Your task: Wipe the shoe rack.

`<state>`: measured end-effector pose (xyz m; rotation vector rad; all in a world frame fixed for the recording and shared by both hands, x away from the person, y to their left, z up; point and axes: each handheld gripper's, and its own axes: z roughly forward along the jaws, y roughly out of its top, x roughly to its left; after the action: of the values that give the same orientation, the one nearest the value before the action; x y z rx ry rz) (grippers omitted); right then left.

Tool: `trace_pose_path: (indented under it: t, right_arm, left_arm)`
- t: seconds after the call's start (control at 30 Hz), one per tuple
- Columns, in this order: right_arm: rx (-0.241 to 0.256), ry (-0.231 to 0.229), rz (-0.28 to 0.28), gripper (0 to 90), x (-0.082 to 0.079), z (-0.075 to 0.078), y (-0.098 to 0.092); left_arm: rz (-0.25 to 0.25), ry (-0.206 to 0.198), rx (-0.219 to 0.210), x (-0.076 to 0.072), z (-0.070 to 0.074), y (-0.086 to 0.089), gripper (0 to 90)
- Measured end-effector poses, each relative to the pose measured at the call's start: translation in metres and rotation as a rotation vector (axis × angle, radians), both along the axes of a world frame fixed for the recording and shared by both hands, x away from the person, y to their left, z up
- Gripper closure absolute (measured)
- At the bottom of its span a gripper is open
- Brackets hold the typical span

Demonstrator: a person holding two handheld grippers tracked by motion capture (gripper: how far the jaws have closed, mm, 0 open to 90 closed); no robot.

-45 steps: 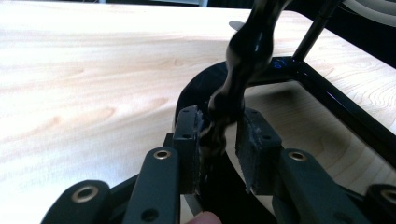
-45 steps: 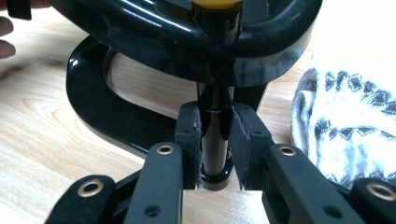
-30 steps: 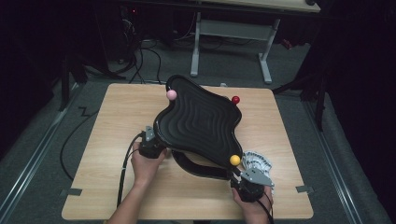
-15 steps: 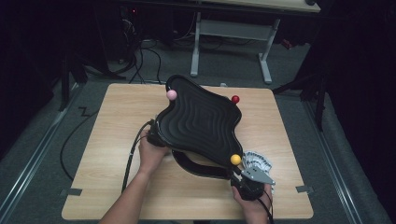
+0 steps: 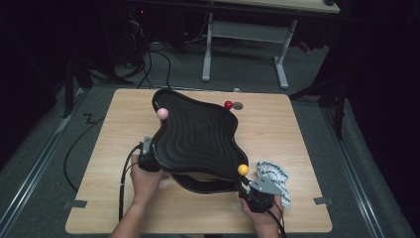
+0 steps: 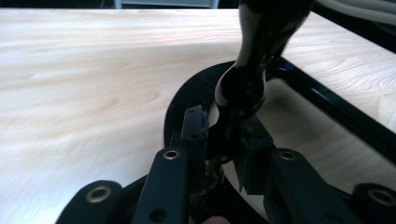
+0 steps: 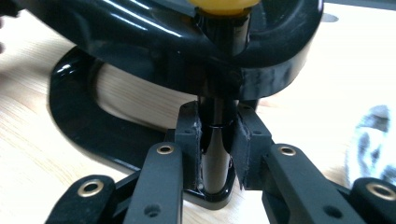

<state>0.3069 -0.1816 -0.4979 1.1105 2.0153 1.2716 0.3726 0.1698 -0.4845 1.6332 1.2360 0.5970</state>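
Now both tongs, left (image 5: 147, 154) and right (image 5: 251, 191), squeeze the black wavy tray's (image 5: 198, 136) posts mid-frame, lifted but not yet set down.

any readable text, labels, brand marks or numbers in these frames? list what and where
None readable.
Black wavy tray: no lettering visible.
Black post held by the right gripper: glossy, unmarked.
Black leg held by the left gripper: unmarked.
Patterned cloth on the wooden table: black-and-white print, too small to tell if any is text.
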Motion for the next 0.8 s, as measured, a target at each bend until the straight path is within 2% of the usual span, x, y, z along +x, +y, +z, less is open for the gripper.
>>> trace_pose_path:
  t: [0.1,0.2,0.23,0.3,0.33,0.4,0.43,0.53,0.57,0.63,0.67,0.73,0.8]
  right_arm:
    - [0.006,0.011,0.036,72.5,0.0,0.001,0.003]
    - [0.01,0.051,0.078,60.7,-0.004,0.004,-0.001]
    - [-0.007,0.05,0.092,57.9,-0.007,0.007,-0.005]
    - [-0.006,0.05,0.101,55.4,-0.013,0.012,-0.016]
    - [-0.001,0.062,0.102,54.6,-0.014,0.014,-0.023]
    - [0.007,0.076,0.104,54.1,-0.015,0.016,-0.039]
    - [0.007,0.078,0.1,54.1,-0.015,0.016,-0.044]
    - [0.014,0.066,0.038,54.4,-0.011,0.017,-0.06]
    - [0.012,0.055,0.003,54.0,-0.008,0.018,-0.064]
    - [0.004,0.031,-0.089,51.9,-0.003,0.02,-0.072]
    - [-0.024,0.028,-0.164,49.6,0.003,0.02,-0.076]
    - [-0.038,0.056,-0.244,45.9,0.012,0.015,-0.084]
    - [-0.038,0.137,-0.32,41.4,0.024,0.005,-0.093]
  left_arm:
    - [0.031,0.002,-0.005,-0.02,-0.001,0.007,75.7]
    - [0.049,0.004,0.02,-0.041,0.0,0.008,75.6]
    - [0.054,0.001,0.019,-0.046,-0.001,0.009,75.6]
    - [0.066,-0.001,0.01,-0.054,-0.002,0.01,75.5]
    - [0.074,-0.003,-0.013,-0.058,-0.003,0.01,75.5]
    - [0.077,-0.013,-0.017,-0.062,-0.004,0.01,75.4]
    - [0.074,-0.023,-0.005,-0.065,-0.005,0.01,75.4]
    - [0.071,-0.046,0.017,-0.068,-0.007,0.009,75.3]
    - [0.066,-0.043,0.009,-0.068,-0.007,0.009,75.3]
    - [0.058,-0.045,-0.014,-0.07,-0.008,0.011,75.3]
    - [0.054,-0.05,-0.013,-0.072,-0.009,0.011,75.2]
    - [0.043,-0.056,-0.009,-0.072,-0.009,0.012,74.8]
    - [0.042,-0.061,-0.013,-0.071,-0.01,0.014,72.0]
